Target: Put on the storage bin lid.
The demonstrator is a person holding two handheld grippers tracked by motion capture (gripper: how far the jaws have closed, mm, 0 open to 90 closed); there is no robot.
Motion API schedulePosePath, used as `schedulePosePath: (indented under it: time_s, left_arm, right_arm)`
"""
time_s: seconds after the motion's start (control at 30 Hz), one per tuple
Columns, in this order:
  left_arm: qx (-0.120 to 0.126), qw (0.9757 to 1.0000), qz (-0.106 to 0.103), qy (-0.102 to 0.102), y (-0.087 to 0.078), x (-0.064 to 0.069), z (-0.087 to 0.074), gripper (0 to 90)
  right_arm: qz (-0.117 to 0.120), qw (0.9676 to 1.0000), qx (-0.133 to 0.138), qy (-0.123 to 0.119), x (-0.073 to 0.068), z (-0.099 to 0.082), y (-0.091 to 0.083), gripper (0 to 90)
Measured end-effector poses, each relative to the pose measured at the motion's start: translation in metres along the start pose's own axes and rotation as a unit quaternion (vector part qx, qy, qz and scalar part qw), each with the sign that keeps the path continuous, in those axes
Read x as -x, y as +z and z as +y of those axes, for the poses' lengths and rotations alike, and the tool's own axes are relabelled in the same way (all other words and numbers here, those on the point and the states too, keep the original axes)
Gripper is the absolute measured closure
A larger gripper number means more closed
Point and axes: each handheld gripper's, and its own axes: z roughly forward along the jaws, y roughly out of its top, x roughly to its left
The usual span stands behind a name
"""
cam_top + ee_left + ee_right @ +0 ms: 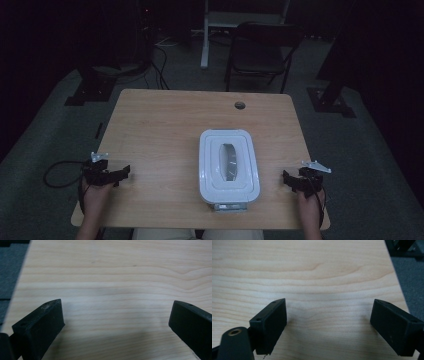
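Two spread grippers (empty) flanking white container (229, 167).

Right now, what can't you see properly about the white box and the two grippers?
- High view: what is inside the white lidded container; its closed lid hides it, and the dim window blurs.
- High view: the grey part under its near end; too small.
- High view: jaws of the left gripper and right gripper; dark and small.
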Motion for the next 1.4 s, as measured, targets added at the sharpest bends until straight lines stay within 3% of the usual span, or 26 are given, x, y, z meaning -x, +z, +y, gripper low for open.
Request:
schedulePosePath:
  time_s: [0.17, 0.37, 0.73, 1.4]
  left_arm:
    - [-0.008, 0.9999, 0.012, 0.005, 0.000, -0.002, -0.003, 0.6]
    - [-0.011, 0.9989, 0.037, 0.026, 0.003, 0.002, -0.007, 0.6]
    - [-0.004, 0.9983, 0.058, 0.006, 0.003, 0.006, -0.009, 0.7]
    - [-0.003, 0.9973, 0.073, -0.010, 0.003, 0.007, -0.010, 0.7]
  right_arm:
    - [-0.003, 1.0000, -0.003, -0.003, -0.001, 0.000, 0.001, 12.9]
    - [-0.004, 1.0000, -0.003, -0.003, -0.001, 0.000, 0.001, 12.8]
    - [-0.004, 1.0000, -0.003, -0.003, 0.000, 0.000, 0.001, 12.7]
    - [-0.008, 1.0000, -0.003, 0.001, 0.000, 0.001, 0.002, 12.6]
